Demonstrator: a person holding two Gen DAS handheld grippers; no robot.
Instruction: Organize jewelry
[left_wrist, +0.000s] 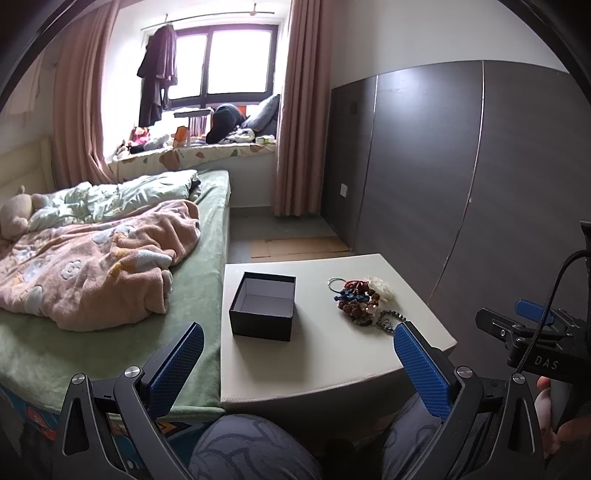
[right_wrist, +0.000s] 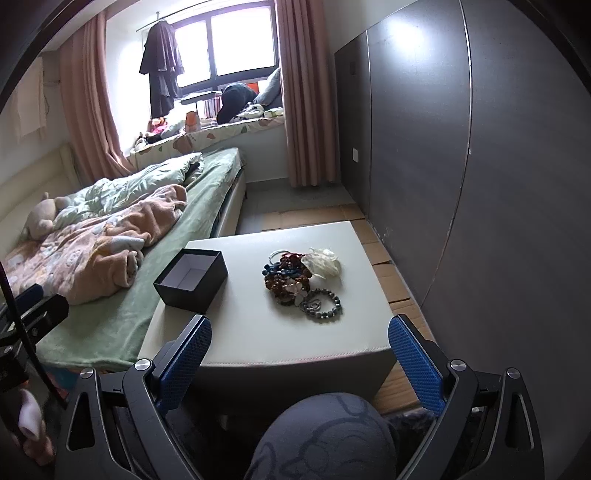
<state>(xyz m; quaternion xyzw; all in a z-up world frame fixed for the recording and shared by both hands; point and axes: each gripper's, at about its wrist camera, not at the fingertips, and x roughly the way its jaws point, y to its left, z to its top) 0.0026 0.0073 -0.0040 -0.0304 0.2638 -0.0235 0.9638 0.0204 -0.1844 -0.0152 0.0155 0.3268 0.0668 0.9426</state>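
An empty black box with a pale inside stands open on the left part of a white stool top. To its right lies a heap of jewelry: brown, blue and grey bead bracelets, a thin ring and a white flower piece. My left gripper is open, held back near the stool's front edge with nothing between its fingers. My right gripper is open too, in front of the stool and short of the heap. The right gripper's body shows at the right edge of the left wrist view.
A bed with a green sheet, pink blanket and plush toy runs along the stool's left side. A dark wardrobe lines the right. The person's knees sit below the stool front. Cardboard covers the floor to the right.
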